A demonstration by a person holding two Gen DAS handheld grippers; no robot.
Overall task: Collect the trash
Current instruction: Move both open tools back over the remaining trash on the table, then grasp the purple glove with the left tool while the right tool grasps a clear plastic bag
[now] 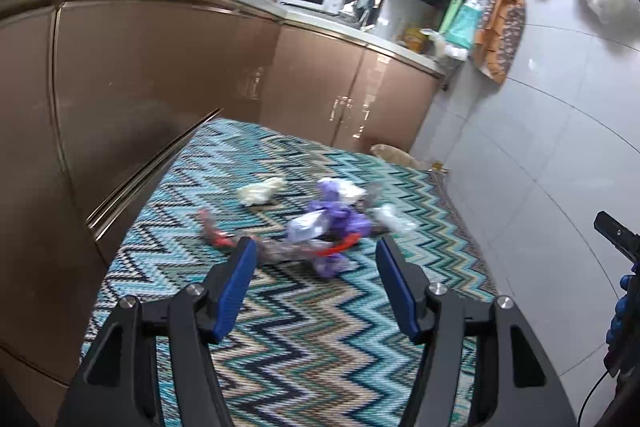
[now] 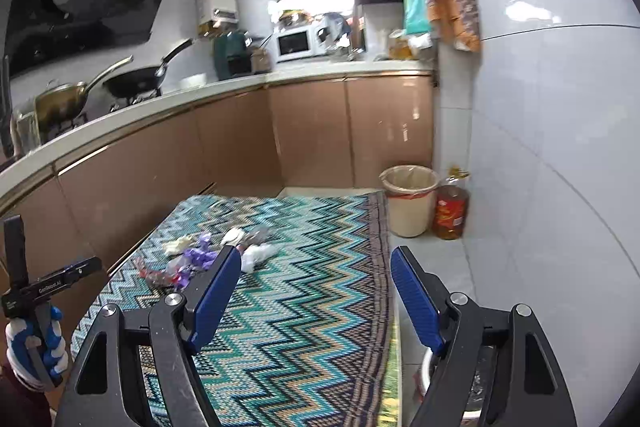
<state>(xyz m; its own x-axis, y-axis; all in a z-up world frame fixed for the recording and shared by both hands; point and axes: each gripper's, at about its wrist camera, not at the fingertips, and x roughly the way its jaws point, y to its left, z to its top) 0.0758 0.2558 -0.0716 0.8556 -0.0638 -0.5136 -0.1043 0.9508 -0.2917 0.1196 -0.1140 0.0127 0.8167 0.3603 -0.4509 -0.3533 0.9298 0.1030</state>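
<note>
A heap of trash lies on the zigzag rug [image 1: 304,331]: purple wrappers [image 1: 340,219], a white crumpled paper [image 1: 260,190], a clear plastic piece [image 1: 390,217] and red scraps [image 1: 218,233]. My left gripper [image 1: 316,253] hangs just short of the heap, open, nothing between its blue pads. In the right wrist view the same purple wrappers [image 2: 196,257] and a white wad [image 2: 256,255] lie left of centre on the rug [image 2: 304,327]. My right gripper [image 2: 316,263] stands open and empty over the rug's right part. A beige bin [image 2: 410,201] with a liner stands beyond the rug.
Brown cabinets [image 1: 160,75] run along the left under a counter with pans and a microwave [image 2: 294,45]. An oil bottle [image 2: 450,213] stands beside the bin against the white tiled wall. A gloved hand [image 2: 36,347] holds the left gripper's handle at the left edge.
</note>
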